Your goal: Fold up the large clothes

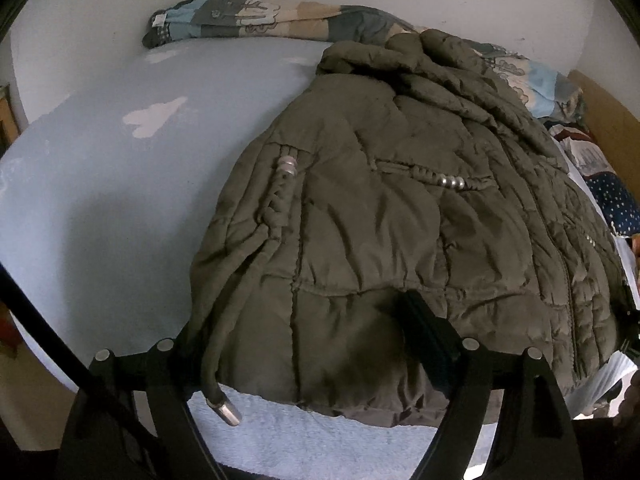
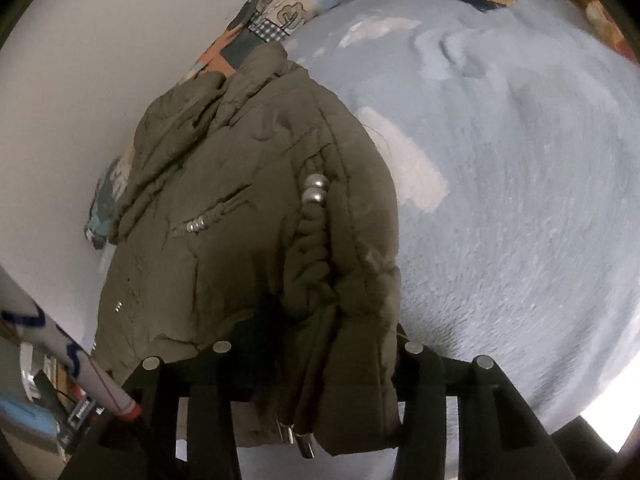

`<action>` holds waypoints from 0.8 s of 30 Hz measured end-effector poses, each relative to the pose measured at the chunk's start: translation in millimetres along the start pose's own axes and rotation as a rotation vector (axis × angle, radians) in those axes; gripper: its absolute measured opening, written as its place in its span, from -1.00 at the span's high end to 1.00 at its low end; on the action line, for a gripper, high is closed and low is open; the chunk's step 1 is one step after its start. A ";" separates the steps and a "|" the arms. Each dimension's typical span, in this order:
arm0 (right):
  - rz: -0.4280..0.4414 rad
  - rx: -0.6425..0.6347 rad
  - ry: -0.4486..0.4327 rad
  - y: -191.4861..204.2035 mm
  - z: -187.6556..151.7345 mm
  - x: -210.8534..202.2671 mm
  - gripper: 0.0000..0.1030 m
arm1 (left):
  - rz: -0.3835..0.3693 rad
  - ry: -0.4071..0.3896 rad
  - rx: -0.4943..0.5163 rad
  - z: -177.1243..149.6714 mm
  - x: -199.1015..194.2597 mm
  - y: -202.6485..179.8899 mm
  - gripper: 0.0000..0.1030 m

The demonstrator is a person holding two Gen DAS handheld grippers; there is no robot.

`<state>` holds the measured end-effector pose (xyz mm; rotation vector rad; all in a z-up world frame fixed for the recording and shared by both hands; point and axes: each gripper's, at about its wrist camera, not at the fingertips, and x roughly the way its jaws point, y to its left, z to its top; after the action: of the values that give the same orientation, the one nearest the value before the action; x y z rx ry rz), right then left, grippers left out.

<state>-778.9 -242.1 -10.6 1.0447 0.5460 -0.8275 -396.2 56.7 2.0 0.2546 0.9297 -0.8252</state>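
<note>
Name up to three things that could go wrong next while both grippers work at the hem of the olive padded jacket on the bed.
1. The drawstring with its metal tip hangs loose below the hem and could snag in the left gripper.
2. The jacket is thick and puffy, so the right gripper may lose its bunched hem.
3. The hood end lies crumpled against the patterned quilt, so a fold may turn out uneven.
</note>
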 end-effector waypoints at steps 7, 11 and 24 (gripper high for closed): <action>0.063 0.105 -0.025 -10.4 1.3 -3.1 0.04 | -0.005 -0.028 -0.016 3.1 -4.7 1.6 -0.64; 0.143 0.214 -0.063 -21.8 -2.0 -9.9 0.08 | -0.002 -0.050 -0.033 7.3 -6.2 2.8 -0.64; 0.158 0.254 -0.035 -29.4 2.3 0.6 0.13 | 0.028 -0.024 -0.011 6.9 5.8 -0.7 -0.72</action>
<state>-802.3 -251.9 -25.6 1.2863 0.3287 -0.7861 -390.6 49.6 1.6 0.2471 0.9059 -0.7954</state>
